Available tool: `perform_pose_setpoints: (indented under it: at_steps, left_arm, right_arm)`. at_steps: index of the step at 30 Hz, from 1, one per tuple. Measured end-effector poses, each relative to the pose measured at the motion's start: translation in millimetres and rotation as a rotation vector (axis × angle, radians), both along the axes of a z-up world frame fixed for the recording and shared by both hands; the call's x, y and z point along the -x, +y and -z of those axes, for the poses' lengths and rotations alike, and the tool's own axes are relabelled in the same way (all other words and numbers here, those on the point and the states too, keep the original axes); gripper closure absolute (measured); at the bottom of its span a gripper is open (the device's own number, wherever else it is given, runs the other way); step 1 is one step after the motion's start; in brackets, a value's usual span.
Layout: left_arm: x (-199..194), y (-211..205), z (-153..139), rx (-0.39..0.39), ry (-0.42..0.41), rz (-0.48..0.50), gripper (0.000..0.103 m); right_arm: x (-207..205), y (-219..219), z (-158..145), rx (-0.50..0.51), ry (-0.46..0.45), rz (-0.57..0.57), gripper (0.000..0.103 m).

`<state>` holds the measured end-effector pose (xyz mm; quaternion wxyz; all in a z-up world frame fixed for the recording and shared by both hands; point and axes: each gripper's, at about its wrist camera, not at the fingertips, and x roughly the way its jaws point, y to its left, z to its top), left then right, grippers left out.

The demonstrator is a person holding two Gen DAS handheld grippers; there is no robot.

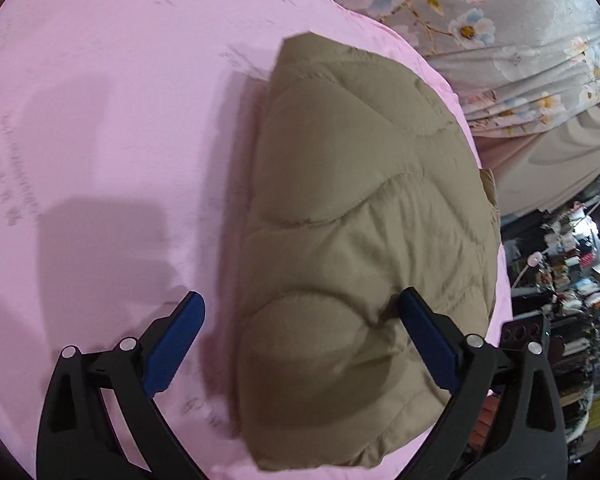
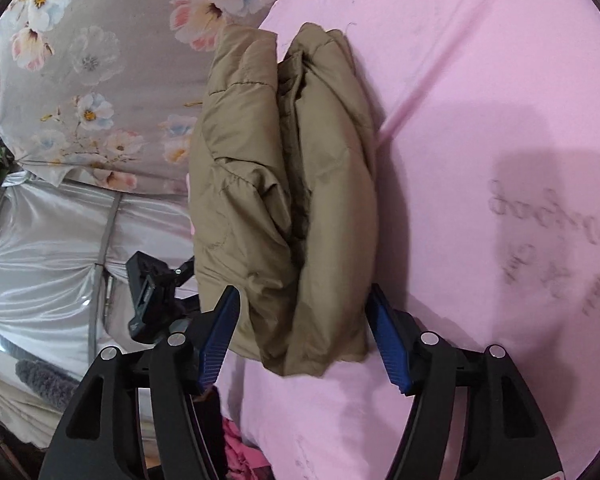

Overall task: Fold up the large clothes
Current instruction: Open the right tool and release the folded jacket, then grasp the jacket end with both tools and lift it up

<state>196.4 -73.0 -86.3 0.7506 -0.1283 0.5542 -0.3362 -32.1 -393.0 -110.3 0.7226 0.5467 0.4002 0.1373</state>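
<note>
The tan quilted jacket (image 1: pixel 364 216) lies on the pink sheet (image 1: pixel 112 128) as a compact, thick bundle, so the folding looks nearly done; the step in hand seems to be the last squaring-up or the letting-go of the finished fold.

The left gripper (image 1: pixel 300 312) hangs just above the near end of the jacket with its jaws spread wide. Its right finger sits over the padded fabric, its left finger over bare sheet beside the jacket's edge, and nothing is caught between them.

The right gripper (image 2: pixel 302 304) faces the side of the jacket (image 2: pixel 288 184) where the folded layers show, stacked one against another. Its jaws are open about as wide as the bundle is thick, one blue pad (image 2: pixel 220 332) on each side of the near corner. Whether the pads press the fabric or only stand next to it, I cannot tell.

Beyond the jacket, ahead of both grippers, hangs flowered cloth (image 2: pixel 100 80).

If another fold is wanted, the next move calls for closing on all layers at once, since the slippery padded fabric will likely spring open. Otherwise both grippers need only back away without dragging the top layer.
</note>
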Motion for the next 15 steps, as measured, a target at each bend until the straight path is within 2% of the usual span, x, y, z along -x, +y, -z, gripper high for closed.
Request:
perform_pose_setpoints:
  at_steps: [2,6,9,12,15]
  left_arm:
    - [-6,-14,2,0.023,0.003,0.023,0.007]
    - [-20,-34,4,0.045,0.016,0.029,0.005]
    - [-26,-44,5,0.051,0.013,0.026,0.005]
    - [-26,-48,3,0.035,-0.022,0.014,0.005]
    - [-24,-52,1,0.009,-0.061,-0.004,0.005]
  right_arm:
    - [-16,2,-1,0.014,-0.02,0.0,0.037]
    - [-46,2,-4,0.002,-0.053,0.018,0.025]
    - [-65,4,-6,0.026,-0.061,0.03,0.02]
    - [-79,11,-12,0.103,-0.056,0.035,0.014]
    - [-89,21,-18,0.208,-0.059,0.044,0.013]
